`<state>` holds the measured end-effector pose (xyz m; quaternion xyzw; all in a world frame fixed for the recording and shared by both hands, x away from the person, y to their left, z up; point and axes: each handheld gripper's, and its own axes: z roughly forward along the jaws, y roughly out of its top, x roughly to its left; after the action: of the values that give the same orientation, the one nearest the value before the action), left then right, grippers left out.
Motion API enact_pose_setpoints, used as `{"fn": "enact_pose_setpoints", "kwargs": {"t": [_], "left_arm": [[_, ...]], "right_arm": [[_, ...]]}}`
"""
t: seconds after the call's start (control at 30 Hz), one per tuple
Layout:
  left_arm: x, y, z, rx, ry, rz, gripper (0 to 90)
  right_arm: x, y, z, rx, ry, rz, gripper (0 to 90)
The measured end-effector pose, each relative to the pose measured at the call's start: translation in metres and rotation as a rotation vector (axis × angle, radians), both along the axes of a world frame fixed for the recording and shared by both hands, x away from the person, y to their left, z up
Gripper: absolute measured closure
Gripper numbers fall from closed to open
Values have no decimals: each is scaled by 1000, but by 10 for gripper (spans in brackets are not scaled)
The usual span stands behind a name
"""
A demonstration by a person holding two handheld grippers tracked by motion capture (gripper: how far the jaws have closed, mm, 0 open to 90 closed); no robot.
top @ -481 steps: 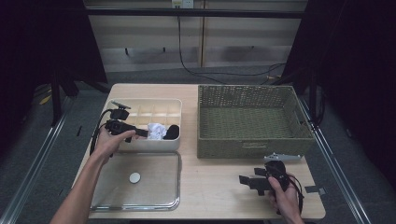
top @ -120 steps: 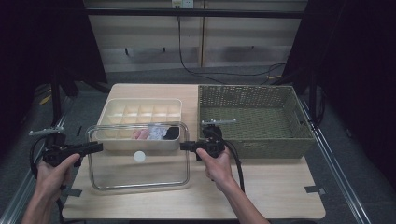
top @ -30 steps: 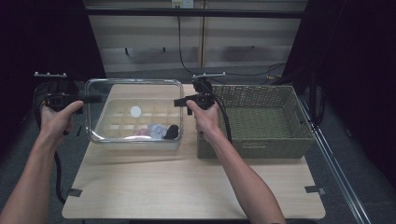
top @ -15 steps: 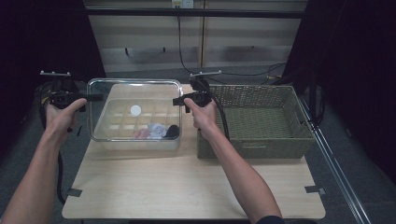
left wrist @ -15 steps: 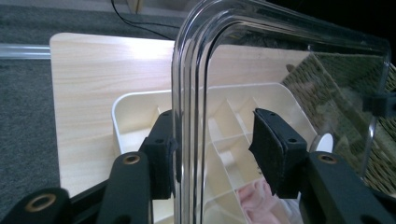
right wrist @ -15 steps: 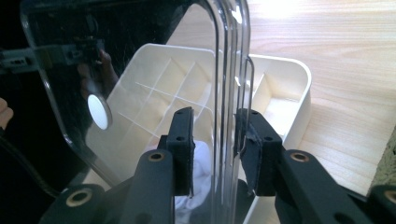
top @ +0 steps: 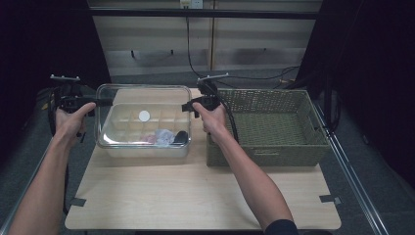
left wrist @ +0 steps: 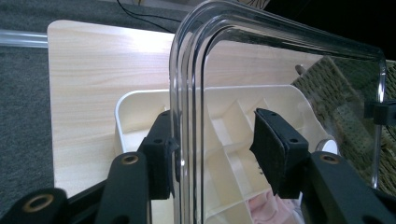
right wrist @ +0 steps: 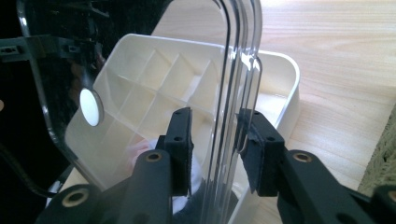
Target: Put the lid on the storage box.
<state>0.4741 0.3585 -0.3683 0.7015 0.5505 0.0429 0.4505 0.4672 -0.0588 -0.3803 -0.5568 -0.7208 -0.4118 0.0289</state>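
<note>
Clear lid [top: 143, 115] above the cream compartment box [top: 147, 132] on the bench [top: 195, 196]. Left hand-held gripper [left wrist: 215, 149] jaws spread around the lid's rim, one pad touching. Right hand-held gripper [right wrist: 215, 149], its jaws lately widening, straddles the opposite rim without pinching.

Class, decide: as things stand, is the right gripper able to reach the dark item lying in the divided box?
Probably not: the clear lid sits between the right gripper and the dark item, covering the divided box, and the gripper's fingers straddle its edge.

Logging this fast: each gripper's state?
Left gripper: clear plastic lid rim between its jaws; grip cannot be told.
Right gripper: same lid's opposite rim; cannot tell.
</note>
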Motion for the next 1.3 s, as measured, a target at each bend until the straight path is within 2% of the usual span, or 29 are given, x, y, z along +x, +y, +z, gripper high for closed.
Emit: {"fn": "enact_pose_setpoints", "kwargs": {"t": [0.13,0.17,0.4,0.47,0.67,0.77,0.87,1.0,1.1,1.3], "left_arm": [[4,1,-6,-8,14,6,519],[5,1,-7,-4,14,2,520],[14,2,-16,-11,45,12,518],[15,3,-22,-31,55,22,517],[20,5,-34,-33,83,16,510],[22,5,-38,-31,85,15,501],[26,3,-42,-6,126,4,474],[28,3,-51,-32,133,10,470],[28,3,-53,-38,139,12,469],[29,1,-55,-31,154,12,464]], "right_arm": [[5,2,-4,-4,27,-5,630],[7,2,-6,-5,22,-3,625],[15,9,-14,-33,79,-27,577],[17,11,-16,-41,93,-34,569],[21,15,-23,-49,115,-60,549],[22,16,-25,-54,123,-66,541],[24,18,-27,-65,134,-69,535],[26,19,-30,-75,146,-75,525],[26,19,-31,-83,147,-76,517],[28,22,-32,-109,183,-78,489]]}}
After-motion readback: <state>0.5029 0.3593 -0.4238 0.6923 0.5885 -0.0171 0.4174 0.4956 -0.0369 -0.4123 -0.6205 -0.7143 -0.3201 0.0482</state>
